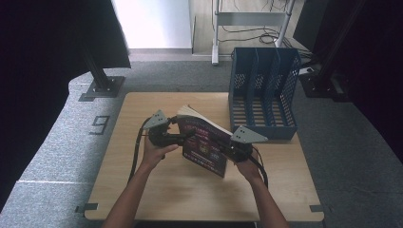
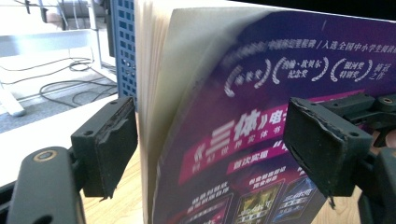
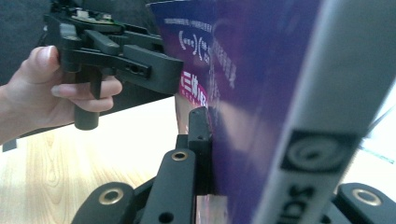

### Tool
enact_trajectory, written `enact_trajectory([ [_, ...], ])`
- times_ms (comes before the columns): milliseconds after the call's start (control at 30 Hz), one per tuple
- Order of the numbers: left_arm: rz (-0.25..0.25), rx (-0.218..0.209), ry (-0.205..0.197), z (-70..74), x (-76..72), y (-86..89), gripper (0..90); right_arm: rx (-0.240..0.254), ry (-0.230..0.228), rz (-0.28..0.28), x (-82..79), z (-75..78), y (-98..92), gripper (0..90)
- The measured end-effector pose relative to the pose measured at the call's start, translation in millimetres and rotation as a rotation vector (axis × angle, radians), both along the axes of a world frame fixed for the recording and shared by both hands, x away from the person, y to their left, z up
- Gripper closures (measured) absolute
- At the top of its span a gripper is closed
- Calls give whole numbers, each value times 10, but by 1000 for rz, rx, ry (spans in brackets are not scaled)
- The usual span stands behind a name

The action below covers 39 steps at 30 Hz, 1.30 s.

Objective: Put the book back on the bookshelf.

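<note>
My right gripper (image 1: 227,149) is clamped on the spine edge of a purple book (image 1: 205,145); in its own view one black pad (image 3: 200,140) presses flat on the cover, and the grey spine shows a round logo above the letters "SCI". My left gripper (image 1: 183,137) stands wide, its pads (image 2: 112,140) on either side of the book's page edge, with a gap between the near pad and the cover. The cover between those jaws bears white Chinese characters, "三体" largest, on a pink band. The book stands tilted above the wooden table (image 1: 157,190), with a blue file rack (image 1: 263,90) beyond it.
</note>
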State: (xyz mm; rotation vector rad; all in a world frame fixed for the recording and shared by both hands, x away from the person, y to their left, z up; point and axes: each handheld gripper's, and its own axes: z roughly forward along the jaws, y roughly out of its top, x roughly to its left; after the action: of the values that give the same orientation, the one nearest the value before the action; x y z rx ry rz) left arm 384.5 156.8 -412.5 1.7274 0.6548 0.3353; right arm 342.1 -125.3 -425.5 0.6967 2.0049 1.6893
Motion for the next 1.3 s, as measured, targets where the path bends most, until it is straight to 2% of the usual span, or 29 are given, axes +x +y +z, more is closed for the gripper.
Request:
enact_trajectory([
  [267,61,40,15,-96,-90,142,183,22,12,-34,11,-12,1,815],
  [500,81,30,30,-186,-200,255,184,28,15,-62,13,-17,11,815],
  [567,94,33,28,-230,-235,280,185,30,17,-66,16,-17,14,816],
  [633,100,35,48,-305,-267,309,185,32,19,-74,15,-16,21,816],
  [833,127,46,58,-404,-358,362,186,46,19,-88,17,-26,15,816],
  [933,147,56,79,-471,-417,400,189,54,26,-89,22,-25,12,816],
  [967,156,63,103,-521,-452,432,189,54,24,-90,19,-22,15,816],
  [1067,160,78,125,-595,-503,481,189,52,20,-94,12,-11,27,816],
  [1200,180,107,149,-668,-556,537,190,56,29,-121,17,20,42,817],
  [1300,191,107,159,-691,-591,579,191,55,26,-127,18,53,55,817],
])
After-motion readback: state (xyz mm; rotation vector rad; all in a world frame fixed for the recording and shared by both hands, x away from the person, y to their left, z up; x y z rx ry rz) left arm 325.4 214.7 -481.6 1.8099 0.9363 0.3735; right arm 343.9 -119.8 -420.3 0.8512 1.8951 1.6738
